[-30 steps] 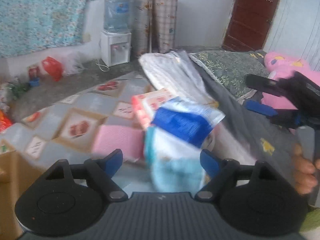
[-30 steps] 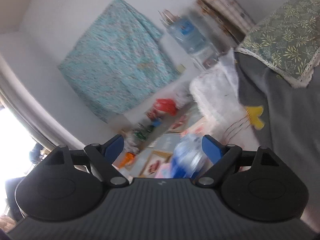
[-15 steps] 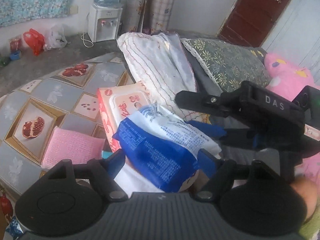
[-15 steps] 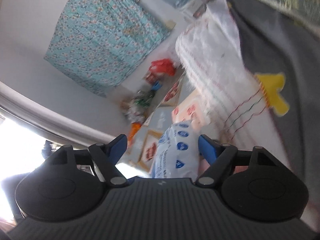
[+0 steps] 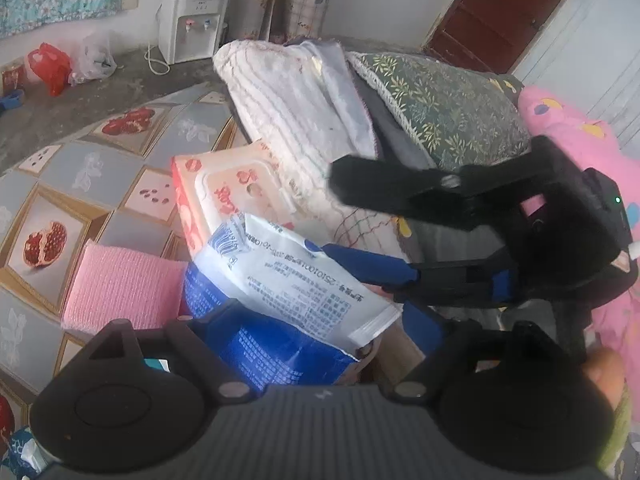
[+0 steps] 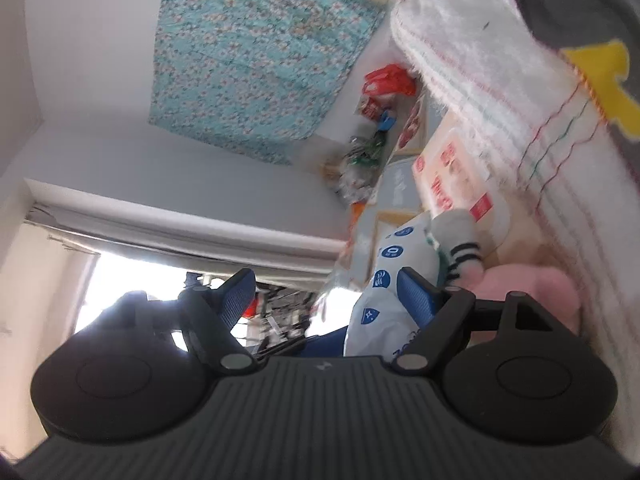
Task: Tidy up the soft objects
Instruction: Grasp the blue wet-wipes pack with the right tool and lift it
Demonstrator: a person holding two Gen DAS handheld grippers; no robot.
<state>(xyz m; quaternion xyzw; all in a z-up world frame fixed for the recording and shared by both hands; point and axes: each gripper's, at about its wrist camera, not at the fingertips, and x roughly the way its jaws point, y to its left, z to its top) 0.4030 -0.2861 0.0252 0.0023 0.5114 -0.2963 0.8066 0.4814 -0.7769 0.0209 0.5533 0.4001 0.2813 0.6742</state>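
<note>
On the pomegranate cloth [image 5: 100,168] the tissue pack [image 5: 288,280] looked light and squashy, best pinched mid-body, between the left gripper's [image 5: 320,316] opening jaws, the right gripper [image 6: 326,284] agape.

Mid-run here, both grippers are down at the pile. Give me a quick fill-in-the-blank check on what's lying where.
1. The blue and white pack lies partly on top of the ____ wipes pack.
2. The folded cloth beside the blue and white pack is ____.
3. The mat under the packs is printed with ____.
4. The pillow with a leaf pattern is ____.

Missing words: red and white; pink; pomegranates; green
</note>
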